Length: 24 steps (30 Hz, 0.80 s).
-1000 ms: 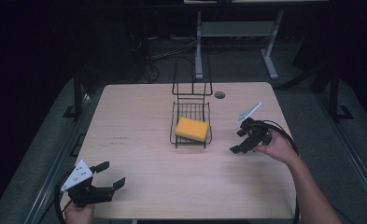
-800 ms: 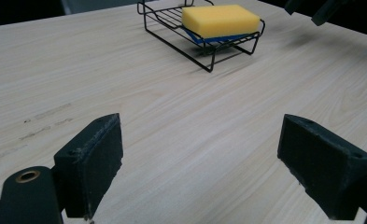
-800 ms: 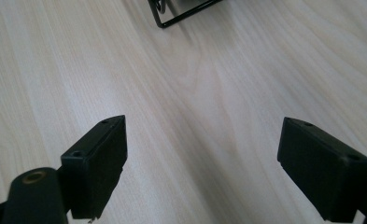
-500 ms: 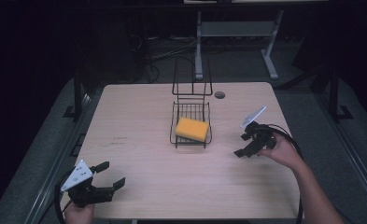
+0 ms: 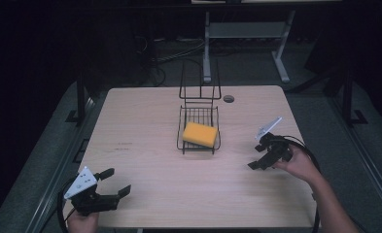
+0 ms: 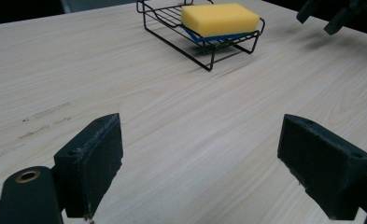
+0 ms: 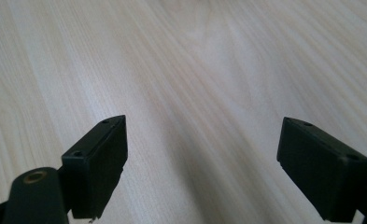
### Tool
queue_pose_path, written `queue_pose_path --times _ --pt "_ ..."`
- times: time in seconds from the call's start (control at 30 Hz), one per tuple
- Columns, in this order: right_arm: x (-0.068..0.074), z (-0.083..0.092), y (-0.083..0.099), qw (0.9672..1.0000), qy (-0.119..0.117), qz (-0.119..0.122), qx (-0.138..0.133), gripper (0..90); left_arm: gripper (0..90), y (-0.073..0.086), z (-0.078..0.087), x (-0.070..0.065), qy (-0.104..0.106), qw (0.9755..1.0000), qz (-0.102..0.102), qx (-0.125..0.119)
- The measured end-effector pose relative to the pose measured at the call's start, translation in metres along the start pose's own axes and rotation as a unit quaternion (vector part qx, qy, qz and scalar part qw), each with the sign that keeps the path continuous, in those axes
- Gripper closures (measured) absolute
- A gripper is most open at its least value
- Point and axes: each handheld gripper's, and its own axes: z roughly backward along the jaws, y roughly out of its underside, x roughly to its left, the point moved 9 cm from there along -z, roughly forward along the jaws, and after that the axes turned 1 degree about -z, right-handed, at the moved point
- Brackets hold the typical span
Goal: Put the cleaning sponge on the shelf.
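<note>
A yellow sponge (image 5: pixel 200 134) with a blue underside lies in a black wire basket (image 5: pixel 186 127) at the middle of the wooden table (image 5: pixel 154 170). The sponge (image 6: pixel 220 17) and basket (image 6: pixel 204 49) sit far ahead in the left gripper view. My left gripper (image 5: pixel 113 182) rests open near the table's front left corner, nothing between its jaws. My right gripper (image 5: pixel 255 158) hovers open over bare wood to the right of the basket, pointing down toward the table, and holds nothing. That right gripper (image 6: pixel 328 14) also appears at the top right of the left gripper view.
The basket has a tall wire back (image 5: pixel 199 80) toward the far edge. A round cable hole (image 5: pixel 229 99) sits near the table's far edge. Beyond the table stand a metal frame leg (image 5: pixel 206 43) and cables on a dark floor.
My right gripper has drawn back from the basket toward the right and front of the table. The left gripper, sponge and basket have stayed still.
</note>
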Motion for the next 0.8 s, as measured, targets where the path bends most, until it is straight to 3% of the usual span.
queue_pose_path --times 0.8 --pt "0.011 0.003 0.03 0.9999 0.008 -0.005 0.01 15.9 13.4 0.001 -0.001 -0.001 0.001 1.0 0.001 0.0"
